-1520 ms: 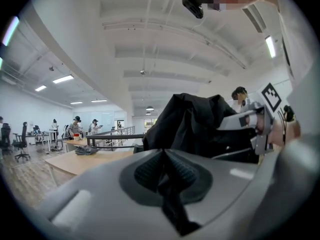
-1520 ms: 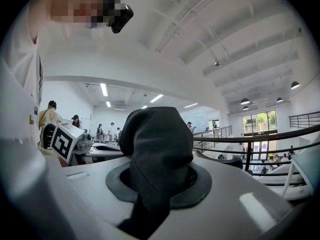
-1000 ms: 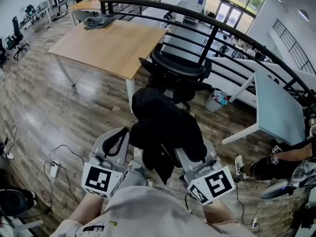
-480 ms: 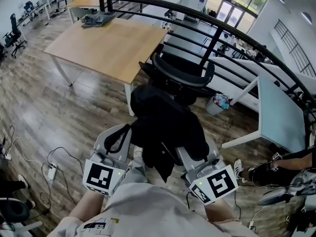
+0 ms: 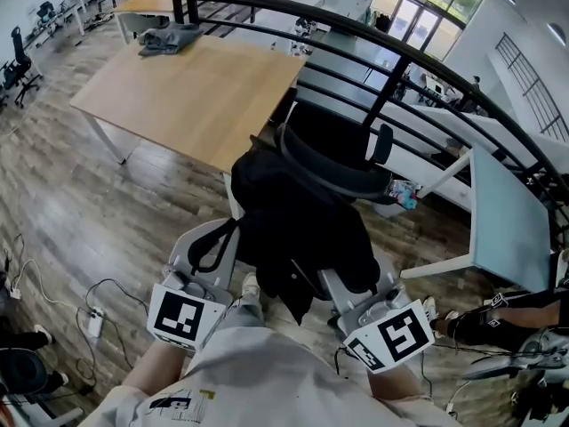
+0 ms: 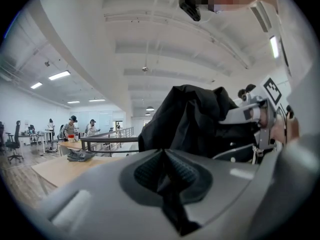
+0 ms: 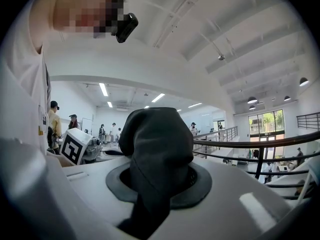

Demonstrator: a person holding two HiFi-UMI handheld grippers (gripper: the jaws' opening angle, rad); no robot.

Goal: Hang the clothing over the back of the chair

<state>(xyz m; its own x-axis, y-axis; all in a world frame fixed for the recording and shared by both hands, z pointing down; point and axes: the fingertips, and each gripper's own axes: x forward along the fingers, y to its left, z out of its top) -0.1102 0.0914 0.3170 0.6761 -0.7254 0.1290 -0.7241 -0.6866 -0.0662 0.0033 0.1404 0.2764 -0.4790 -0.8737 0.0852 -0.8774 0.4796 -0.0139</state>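
Item: black clothing (image 5: 298, 229), bunched, carried in the air between two hand-held grippers, just short of the chair (image 5: 333, 172).
Left gripper (image 6: 166, 170): jaws pressed together on a thin edge or strap of the clothing.
Right gripper (image 7: 152, 176): jaws pinching a thick wad of the same clothing, which stands up in a lump above them.
Chair: black, with a curved back facing the carrier; the clothing is not yet over it.
Surroundings: wooden worktop (image 5: 178, 96) with a grey cloth (image 5: 169, 36) beyond the chair; dark railing (image 5: 400, 56) behind; cables (image 5: 107, 287) on the floor at the left.
Risk, grip: the left hold looks slight, so a tug as the cloth crosses the back may pull it free.
Risk, drape: the cloth is wadded rather than spread, and may land in a heap and slide off the curved back.
Risk, snag: the hanging lower folds may catch on an armrest or the seat.
Risk, footing: the floor cables lie near the carrier's path.
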